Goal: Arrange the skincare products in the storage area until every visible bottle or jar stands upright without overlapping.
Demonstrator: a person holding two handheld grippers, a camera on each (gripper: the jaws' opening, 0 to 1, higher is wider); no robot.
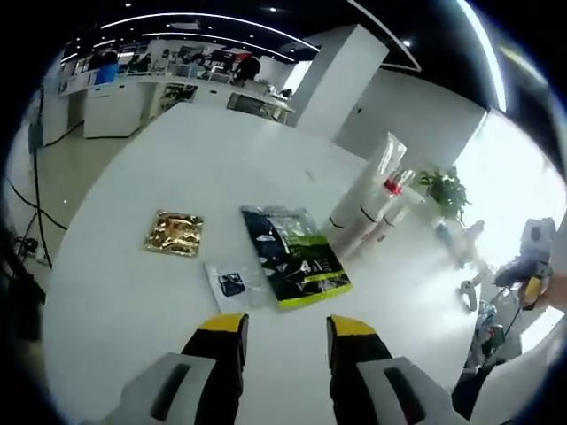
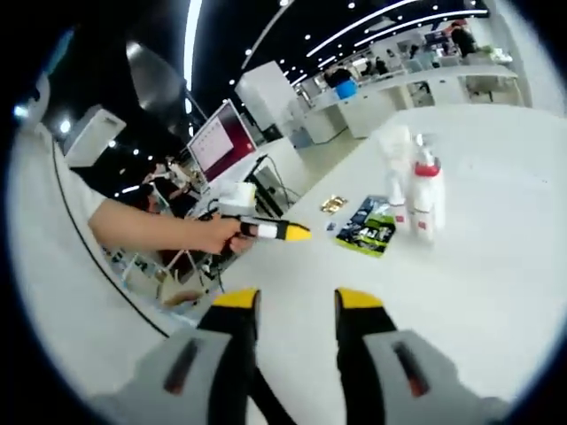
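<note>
White tabletop (image 1: 133, 292) lies under my left claw (image 1: 286, 341), jaws spread and holding nothing. Just beyond it lies a small clear sachet (image 1: 232, 285), touching the black-and-green packet (image 1: 292, 254). A gold sachet (image 1: 174, 233) sits apart from that packet. Past the packet stand the skincare bottles (image 1: 372, 205), upright and clustered. My right claw (image 2: 295, 305) is spread too, empty, well short of those bottles.
</note>
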